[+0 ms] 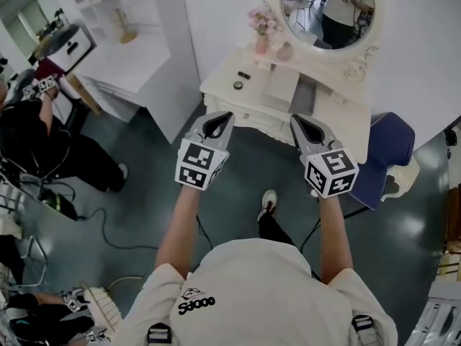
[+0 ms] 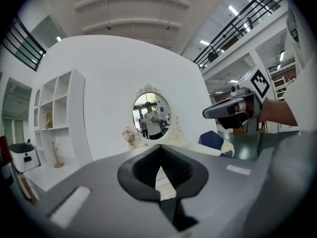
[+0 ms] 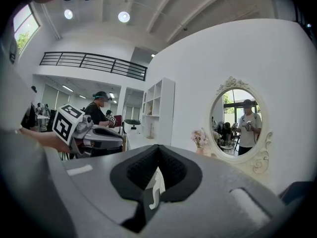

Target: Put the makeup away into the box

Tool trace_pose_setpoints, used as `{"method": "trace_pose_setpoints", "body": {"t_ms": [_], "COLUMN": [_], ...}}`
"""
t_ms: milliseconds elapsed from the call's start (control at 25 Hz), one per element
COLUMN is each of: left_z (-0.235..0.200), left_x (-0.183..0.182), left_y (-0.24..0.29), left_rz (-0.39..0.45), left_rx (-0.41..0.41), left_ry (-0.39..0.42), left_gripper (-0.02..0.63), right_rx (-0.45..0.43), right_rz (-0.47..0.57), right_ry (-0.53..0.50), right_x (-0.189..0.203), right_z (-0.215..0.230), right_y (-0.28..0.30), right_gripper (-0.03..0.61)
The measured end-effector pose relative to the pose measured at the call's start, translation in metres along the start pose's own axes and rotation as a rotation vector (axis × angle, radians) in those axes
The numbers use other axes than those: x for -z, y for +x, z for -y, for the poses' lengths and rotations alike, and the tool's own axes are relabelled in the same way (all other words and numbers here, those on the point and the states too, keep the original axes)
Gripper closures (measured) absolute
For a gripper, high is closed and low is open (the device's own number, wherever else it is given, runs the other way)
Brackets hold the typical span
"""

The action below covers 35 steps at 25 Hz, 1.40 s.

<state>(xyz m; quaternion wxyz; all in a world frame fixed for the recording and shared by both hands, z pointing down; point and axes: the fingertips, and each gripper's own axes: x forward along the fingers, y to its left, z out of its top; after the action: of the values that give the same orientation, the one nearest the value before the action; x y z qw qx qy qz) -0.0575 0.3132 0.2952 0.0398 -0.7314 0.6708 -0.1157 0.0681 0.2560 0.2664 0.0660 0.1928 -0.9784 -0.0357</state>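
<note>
The left hand-held gripper (image 1: 226, 116) and right hand-held gripper (image 1: 296, 120), both pressed together, face the dressing table (image 1: 222, 83).

Staged dressing-room set in open hall: ornate white vanity table (image 1: 335, 107) standing under oval white-framed mirror (image 1: 329, 9), black-railed mezzanine (image 3: 94, 63) overlooking.

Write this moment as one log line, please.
left gripper: shut, empty | right gripper: shut, empty | dressing table: ahead
</note>
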Motion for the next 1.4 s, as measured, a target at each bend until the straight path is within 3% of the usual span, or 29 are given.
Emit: {"method": "trace_pose_setpoints", "body": {"t_ms": [520,840,1200,1400], "left_z": [-0.048,-0.066,-0.07,-0.08], "left_x": [-0.011,-0.023,-0.014,-0.007], "left_y": [0.158,0.236,0.284,0.3], "left_rz": [-0.045,-0.06,-0.111,-0.122], "left_rx": [-0.032,-0.072,-0.095,-0.105], "left_ry": [-0.016,-0.041,-0.078,-0.09], "left_gripper": [0.594,0.594,0.594,0.595], "right_rx": [-0.127,-0.185,-0.268,-0.278], "right_rz": [0.031,-0.022,-0.105,-0.066], "right_ry": [0.088,0.08,0.077,0.061], "right_x": [-0.003,0.003,0.029,0.031], "right_z": [0.13,0.203,0.24,0.249], "right_y": [0.109,0.152,0.181,0.195], "right_gripper": [0.577,0.577,0.577,0.577]}}
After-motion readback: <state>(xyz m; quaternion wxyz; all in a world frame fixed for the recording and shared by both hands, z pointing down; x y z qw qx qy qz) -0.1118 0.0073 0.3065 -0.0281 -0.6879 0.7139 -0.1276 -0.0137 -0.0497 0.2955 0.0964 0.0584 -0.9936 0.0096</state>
